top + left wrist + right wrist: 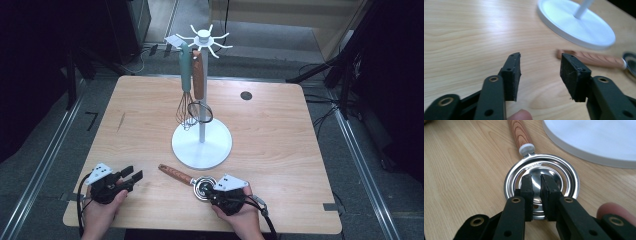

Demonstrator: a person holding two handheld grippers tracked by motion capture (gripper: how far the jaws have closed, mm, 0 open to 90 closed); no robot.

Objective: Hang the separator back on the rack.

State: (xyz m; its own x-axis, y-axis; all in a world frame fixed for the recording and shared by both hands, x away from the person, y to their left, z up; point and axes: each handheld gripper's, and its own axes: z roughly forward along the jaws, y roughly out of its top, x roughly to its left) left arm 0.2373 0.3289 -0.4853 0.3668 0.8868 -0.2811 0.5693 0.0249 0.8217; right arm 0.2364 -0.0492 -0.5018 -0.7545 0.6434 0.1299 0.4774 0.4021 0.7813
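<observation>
A utensil with a wooden handle (175,174) and a round steel slotted head (201,186) lies on the table in front of the white stand (200,145). My right gripper (207,191) is at that head. In the right gripper view its jaws (537,185) stand almost together over the head's (541,167) middle cup, pinching it from the near side. My left gripper (131,175) sits at the front left, open and holding nothing. In the left gripper view its pads (540,72) are wide apart, pointing past the handle's (594,58) free end.
From the stand's top arms hang a whisk with a teal handle (186,80) and another wooden-handled utensil (198,75). The stand's round base (579,25) lies just beyond the handle. A small dark grommet (245,95) marks the table's far right. The near table edge is close to both hands.
</observation>
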